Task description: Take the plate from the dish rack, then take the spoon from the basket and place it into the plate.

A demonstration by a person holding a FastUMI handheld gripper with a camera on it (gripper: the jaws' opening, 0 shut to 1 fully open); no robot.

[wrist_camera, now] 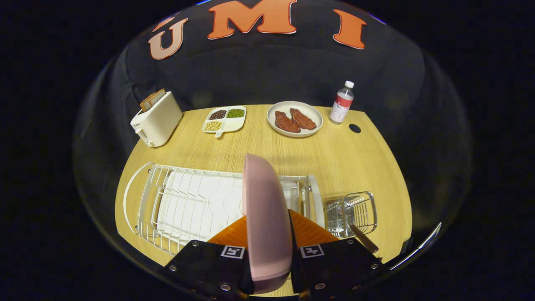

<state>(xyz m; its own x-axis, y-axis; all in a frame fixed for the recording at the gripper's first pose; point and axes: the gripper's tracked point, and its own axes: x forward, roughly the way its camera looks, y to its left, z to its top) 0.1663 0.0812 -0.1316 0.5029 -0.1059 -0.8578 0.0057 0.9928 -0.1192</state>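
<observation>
Between the gripper point(269, 253) jaws, clamped edge-on, a smooth pale pink plate point(265, 217) above the white dish rack point(188, 205).

My gripper point(269, 259) is clamped on the pink plate point(265, 217), which stands on edge between my two fingers. The left finger point(209, 267) presses one face of it and the right finger point(334, 263) presses the other, each black pad block carrying a small square marker on top. Orange finger parts show just ahead of the blocks on both sides. The plate runs forward from the grip.
</observation>
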